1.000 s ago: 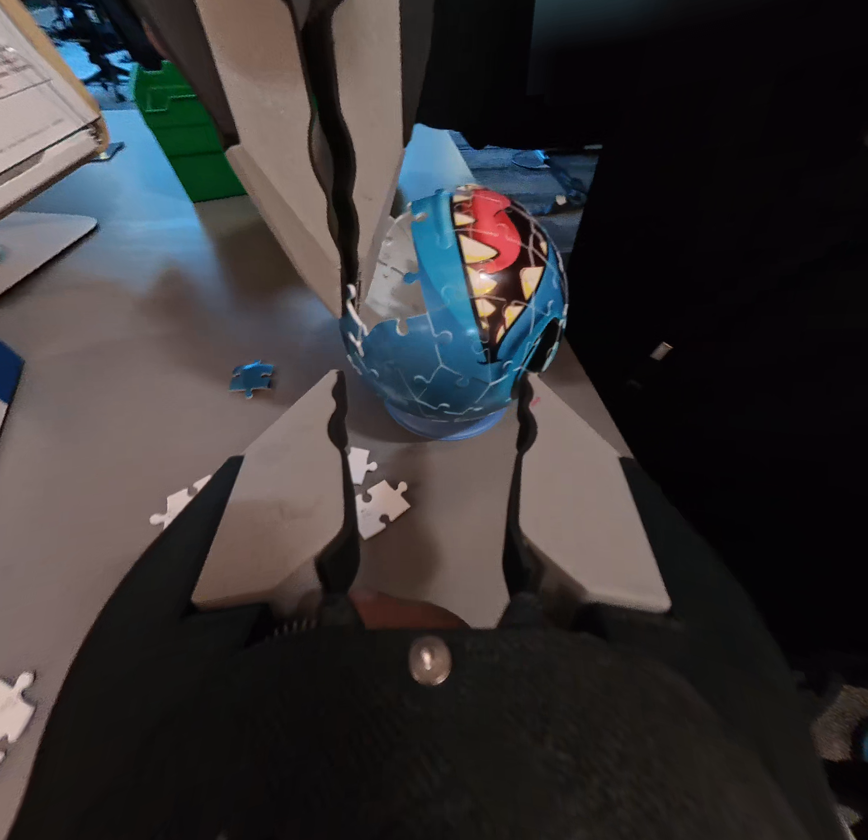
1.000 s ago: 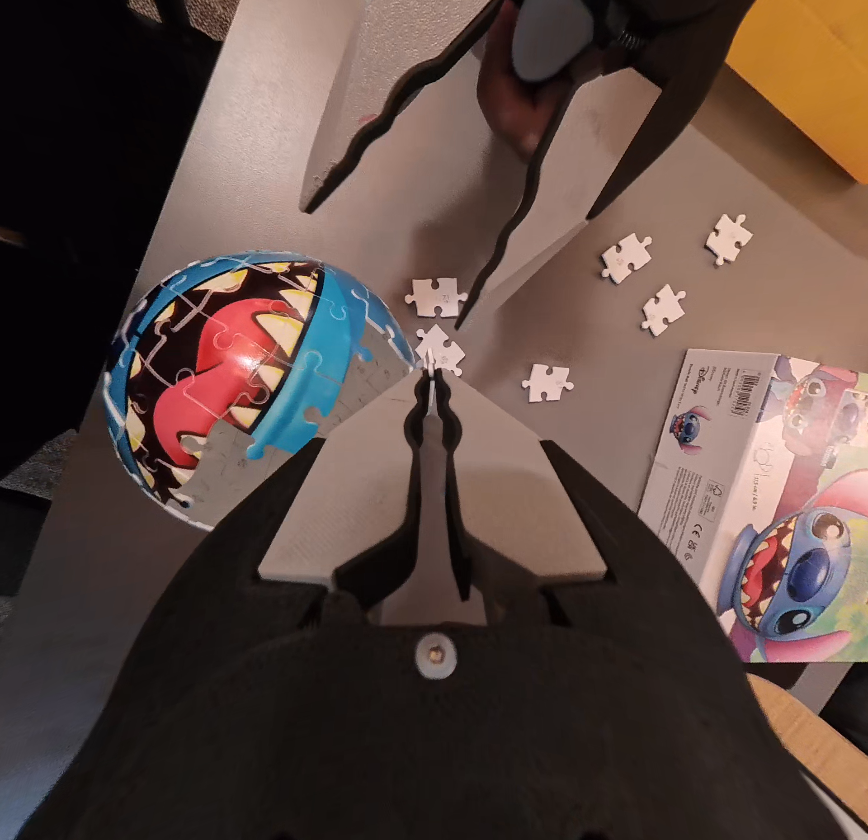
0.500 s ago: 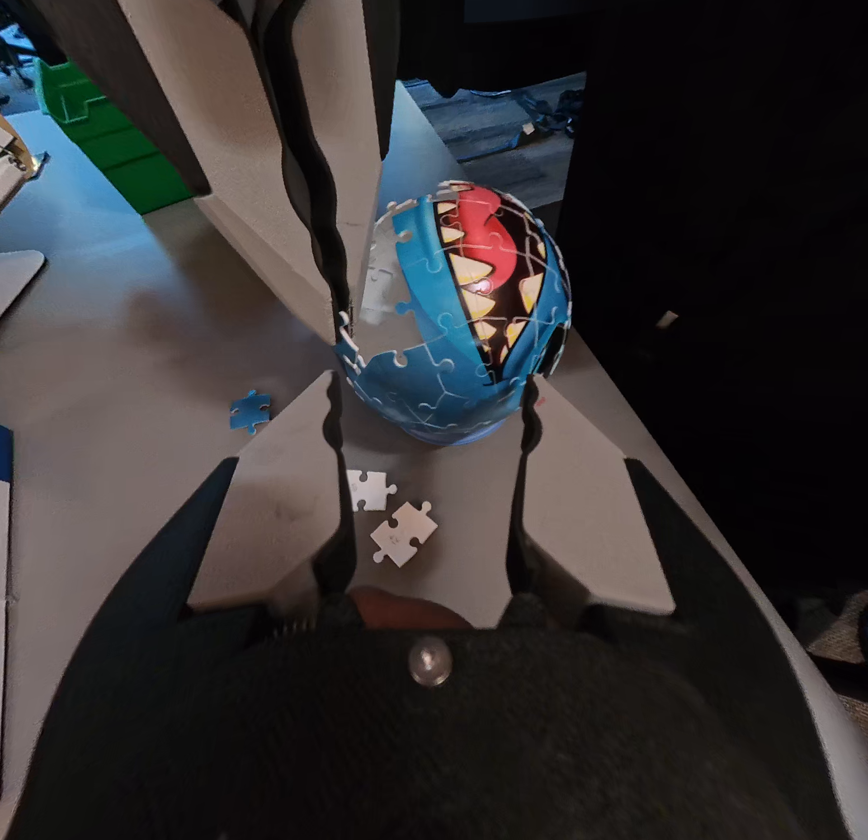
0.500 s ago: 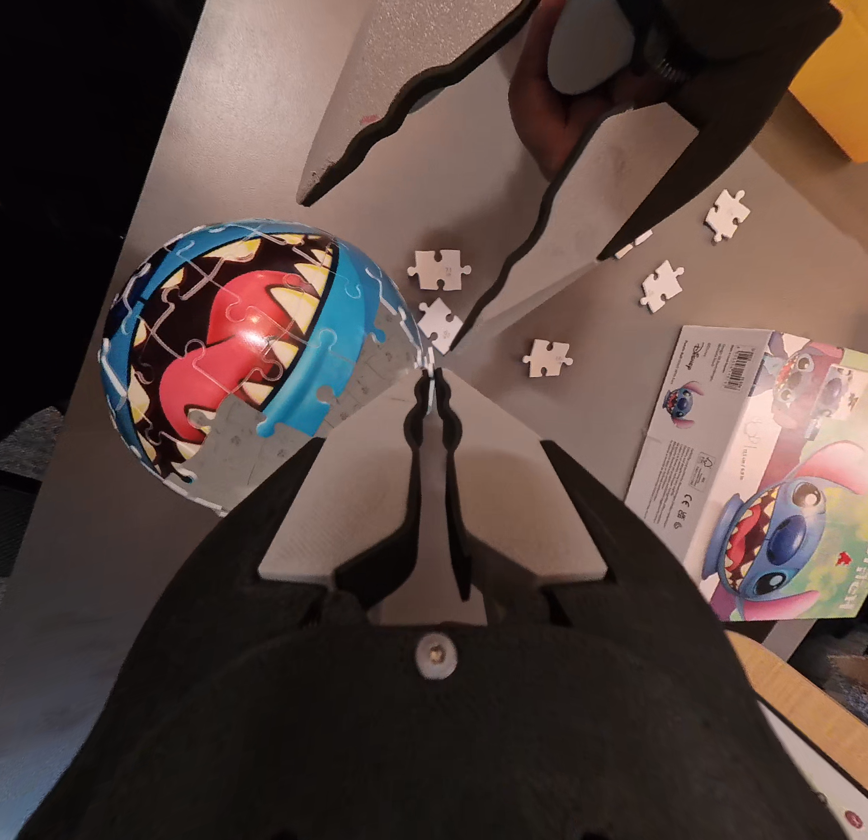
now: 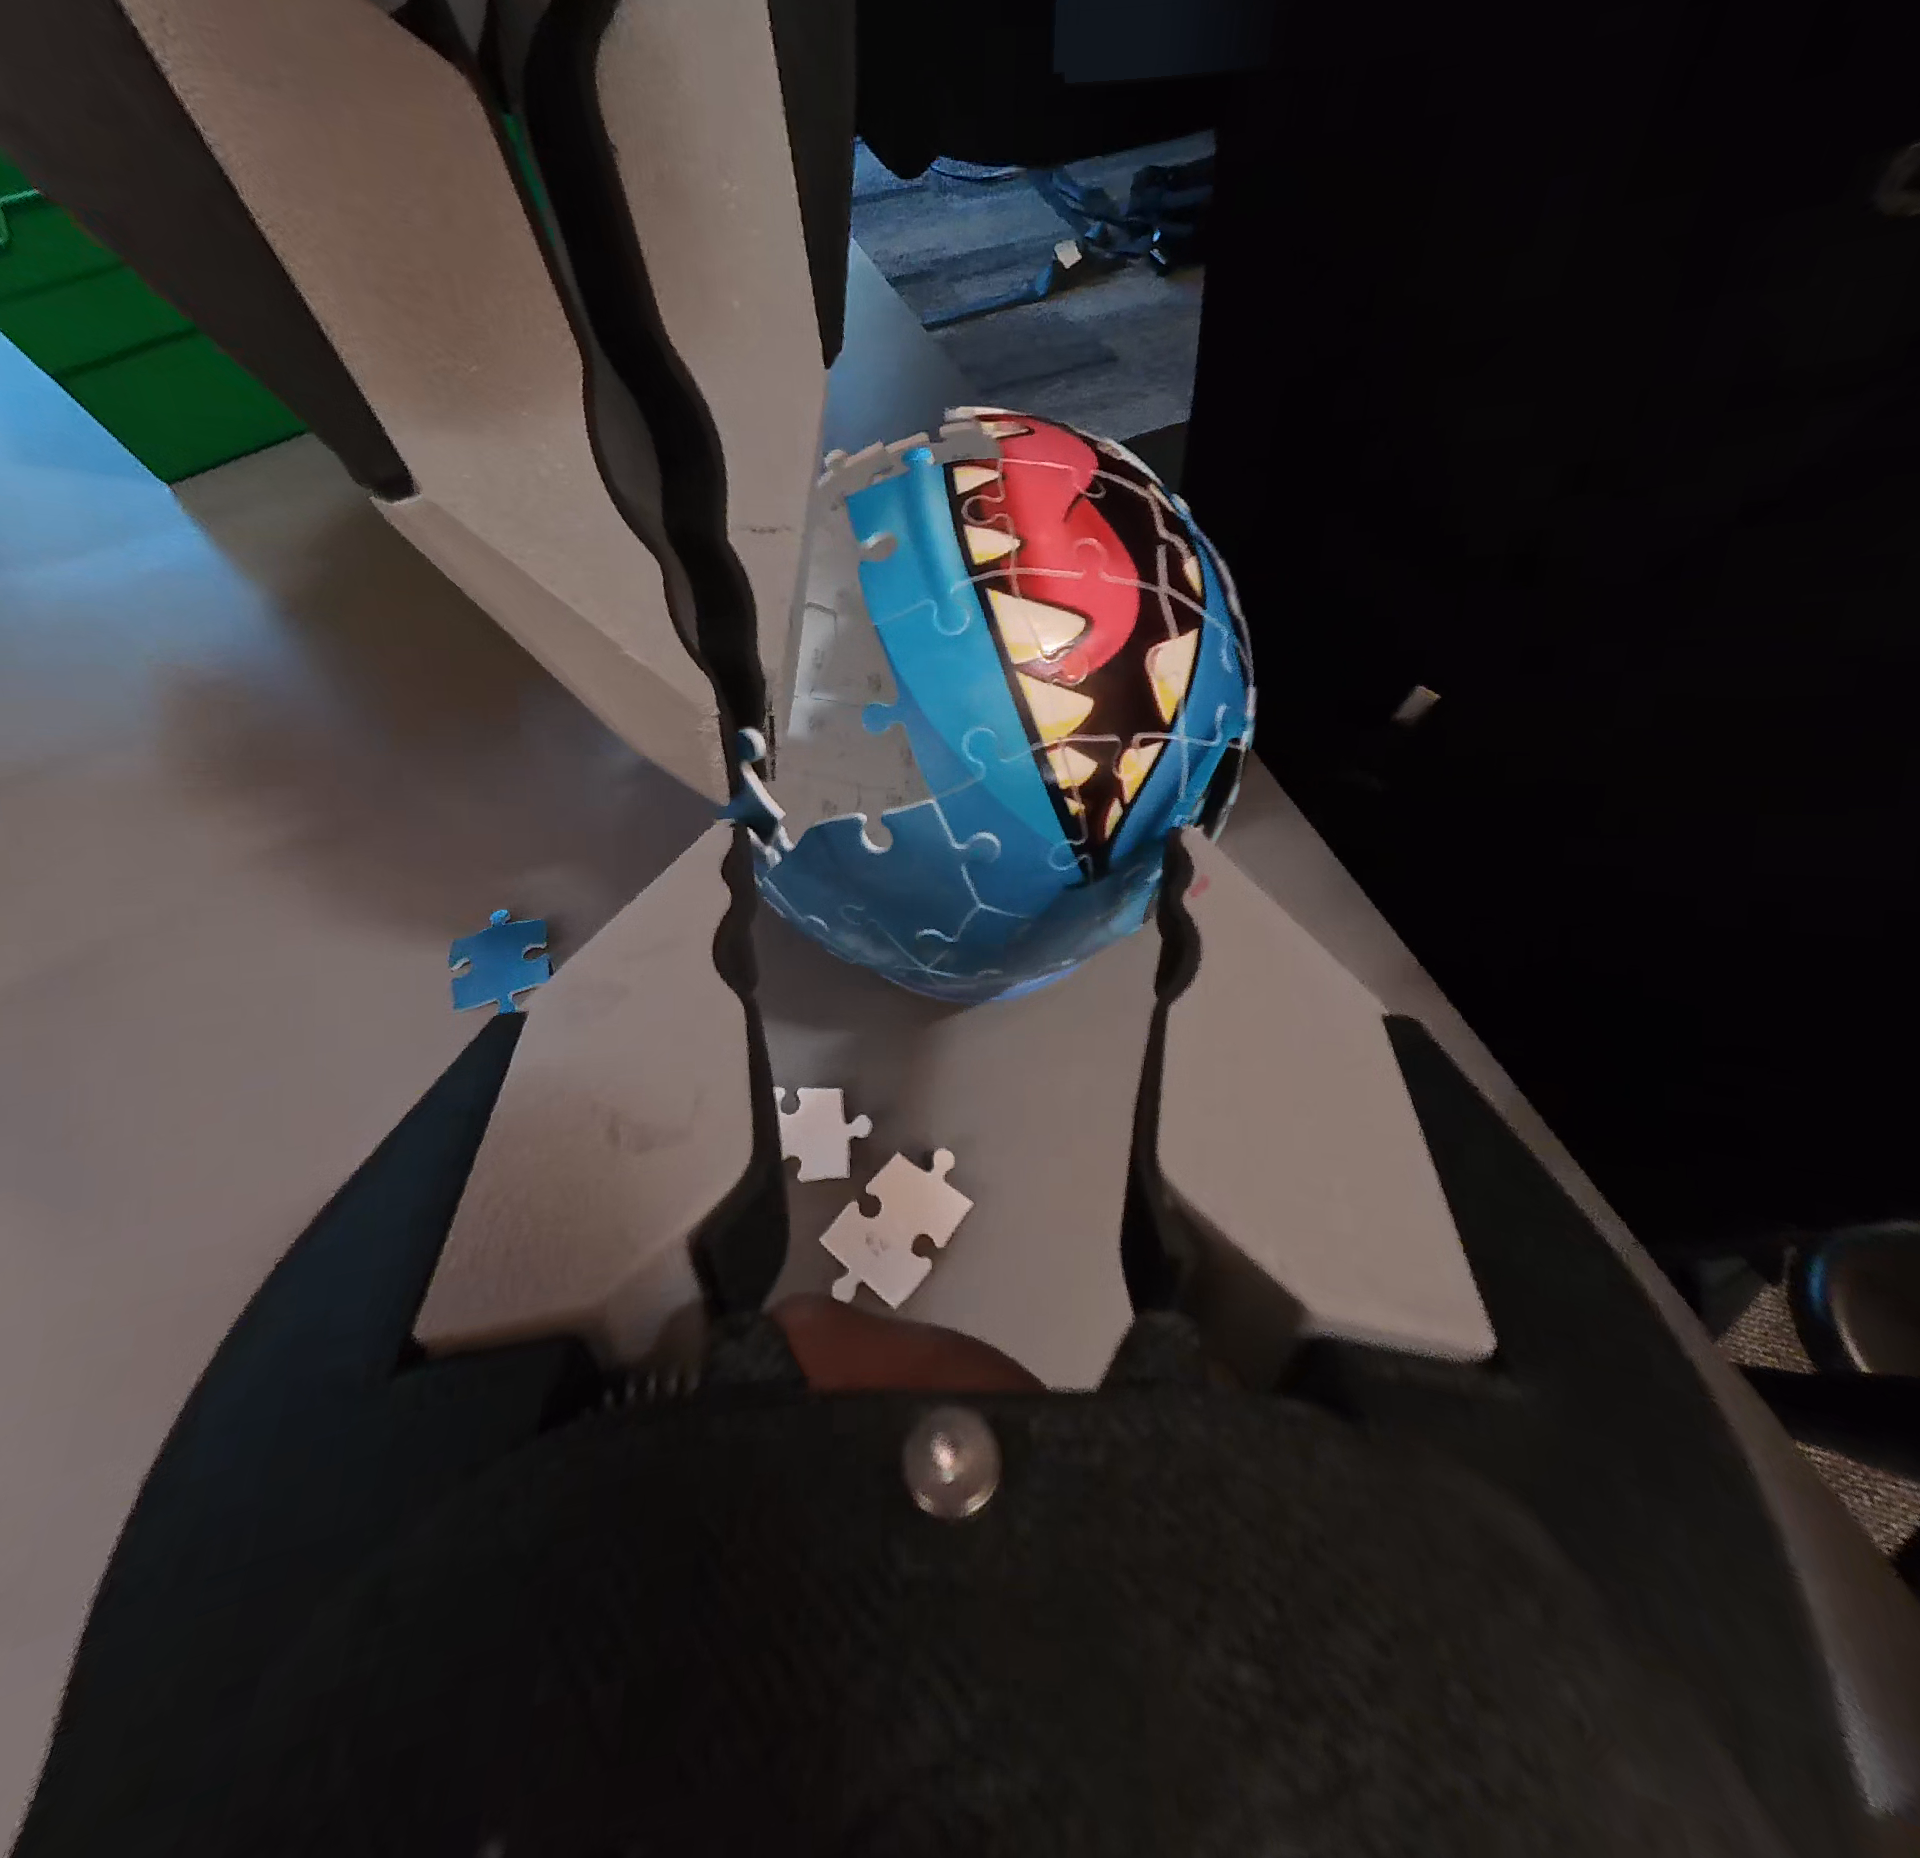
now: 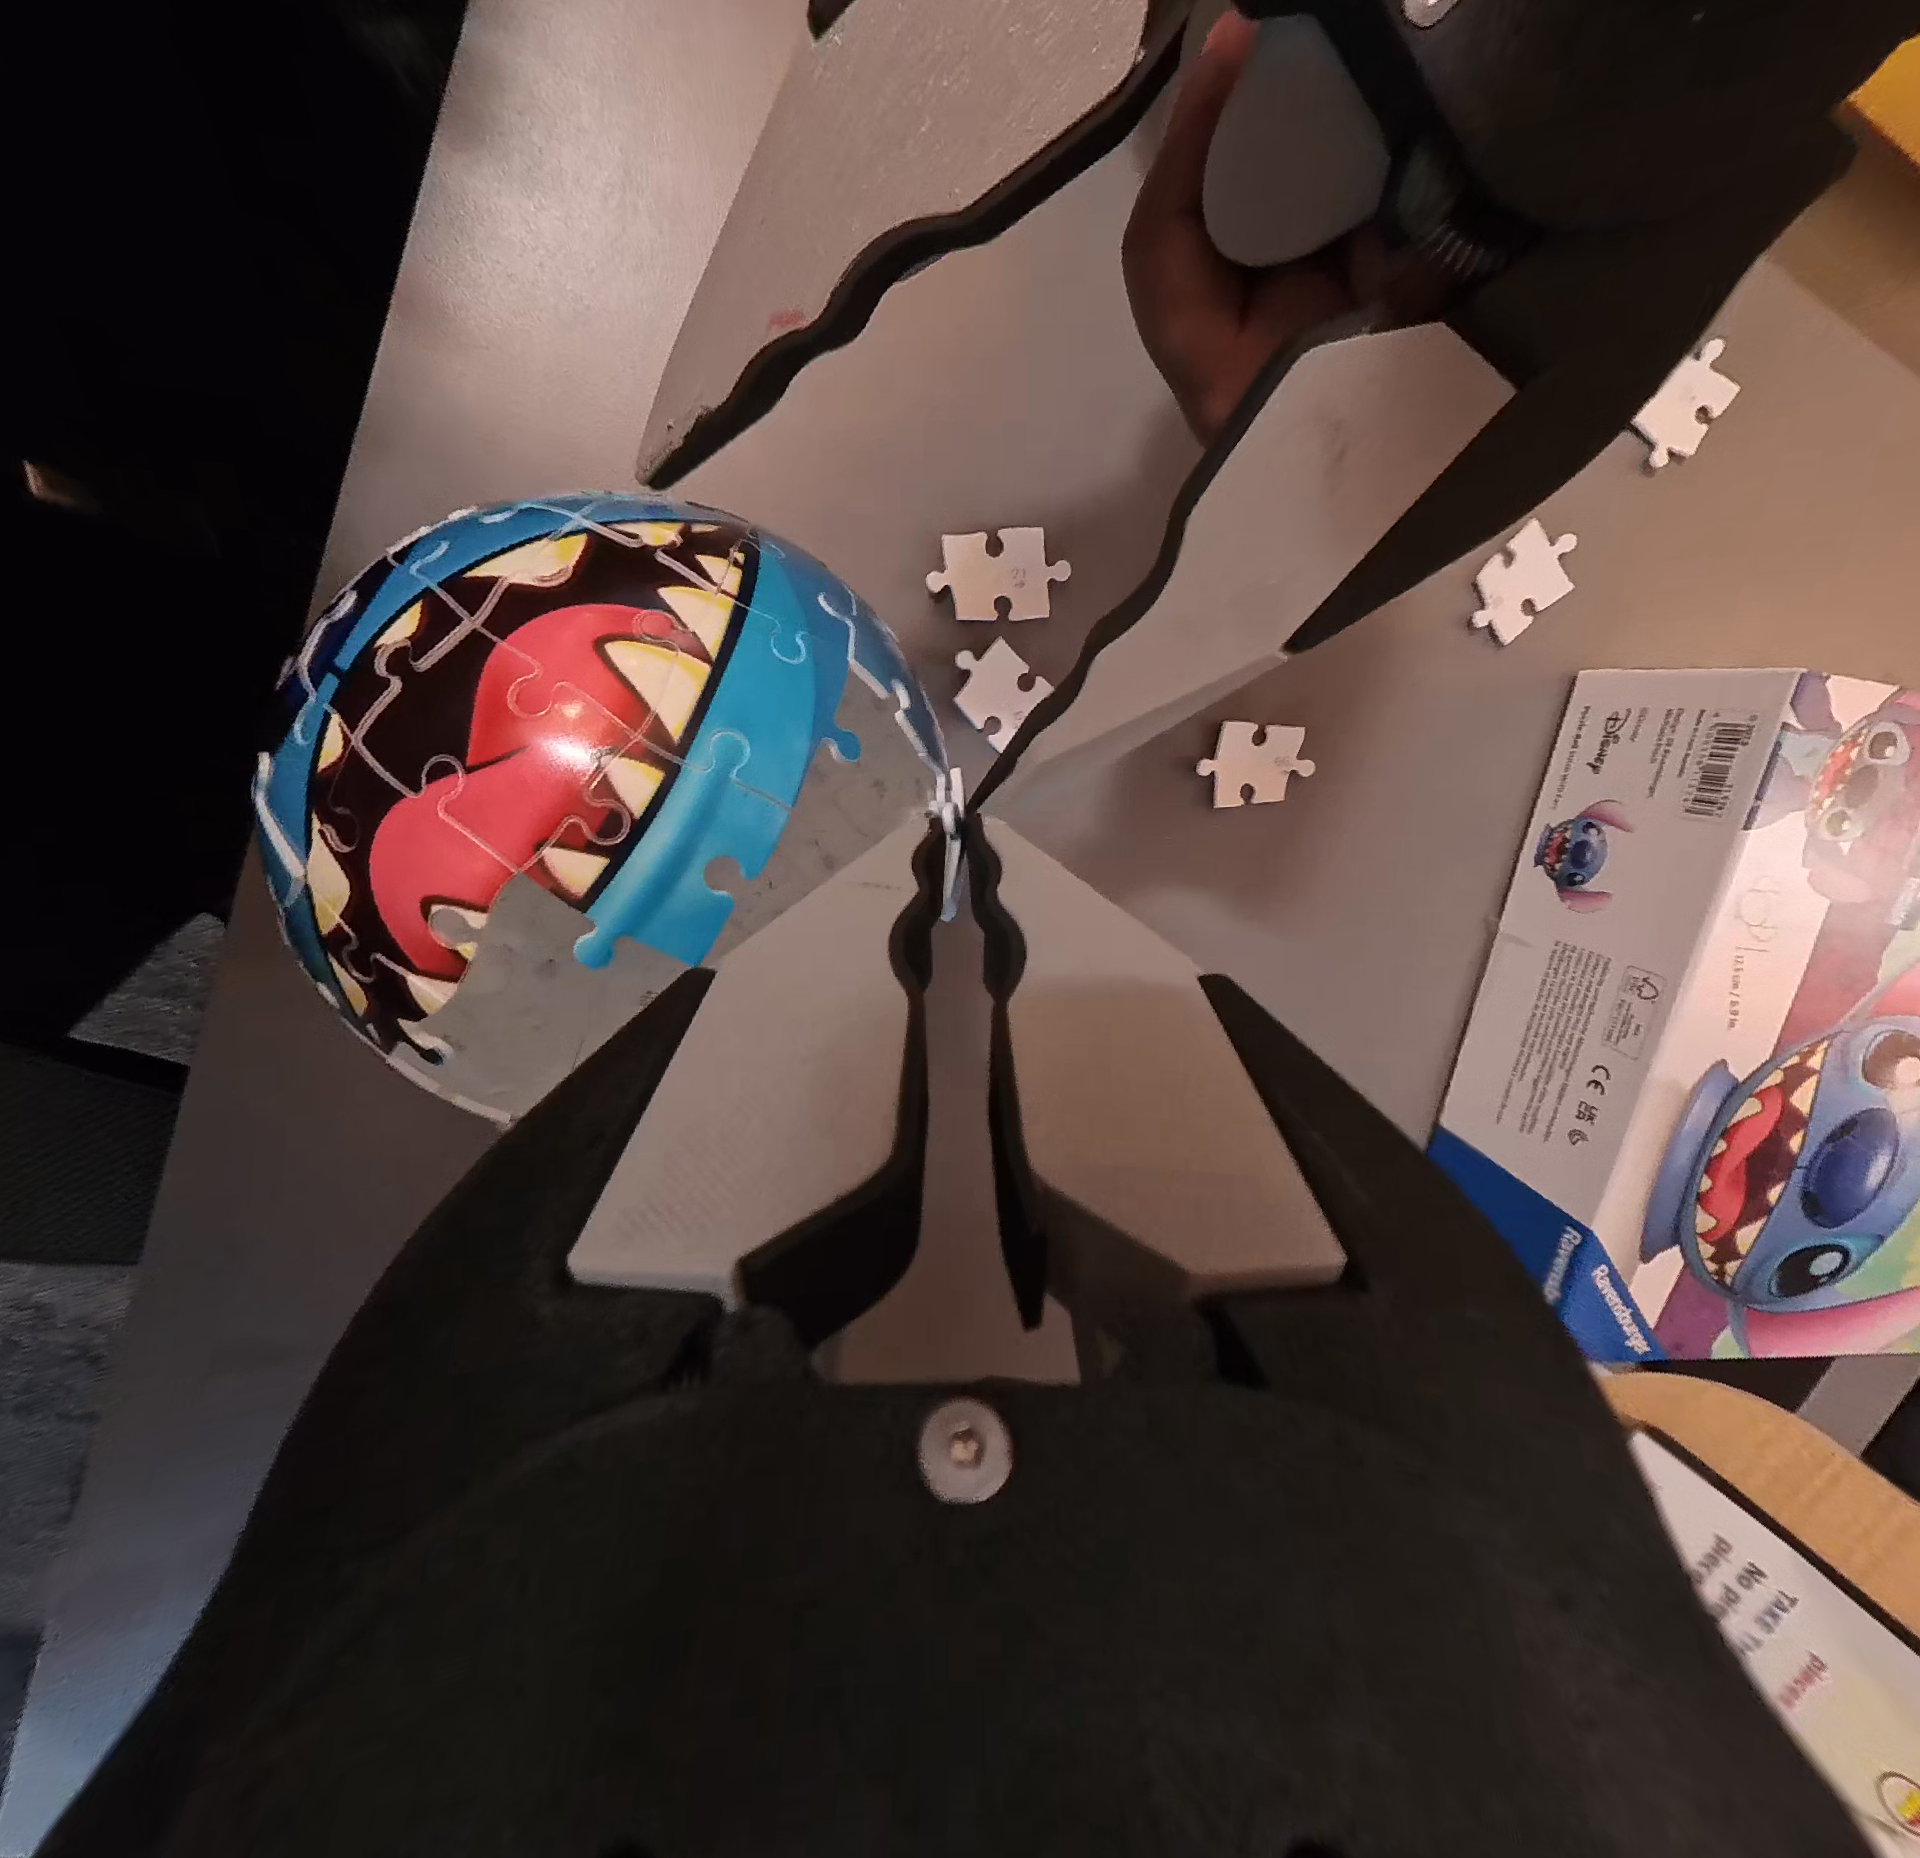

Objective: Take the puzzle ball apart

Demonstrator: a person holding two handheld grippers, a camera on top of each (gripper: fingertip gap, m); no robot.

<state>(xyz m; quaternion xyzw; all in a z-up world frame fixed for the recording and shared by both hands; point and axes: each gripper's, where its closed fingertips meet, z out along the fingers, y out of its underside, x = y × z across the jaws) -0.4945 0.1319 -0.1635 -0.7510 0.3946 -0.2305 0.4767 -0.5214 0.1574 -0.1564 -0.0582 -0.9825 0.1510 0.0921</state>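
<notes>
The puzzle ball (image 5: pixel 1008 728) is blue with a red mouth and yellow teeth and stands on the grey table (image 5: pixel 260 769). Gaps in its shell show the grey inside. My left gripper (image 5: pixel 953 852) is open, with one finger on each side of the ball's lower half. My right gripper (image 6: pixel 951 832) is shut on a blue puzzle piece (image 6: pixel 948 852) at the rim of the ball's (image 6: pixel 561 769) gap. It comes down from above in the left wrist view (image 5: pixel 750 738). The left gripper also shows in the right wrist view (image 6: pixel 826 619).
Loose pieces lie on the table: white ones (image 6: pixel 997 572) (image 6: pixel 1252 764) (image 6: pixel 1522 577) and a blue one (image 5: pixel 499 961). The puzzle's picture box (image 6: pixel 1714 977) lies to the right. The ball stands close to the table edge (image 5: pixel 1351 925). A green crate (image 5: pixel 104 354) is at the back.
My left gripper has moved closer, so its open fingers now flank the ball. My right gripper has stayed shut on the piece at the gap's rim.
</notes>
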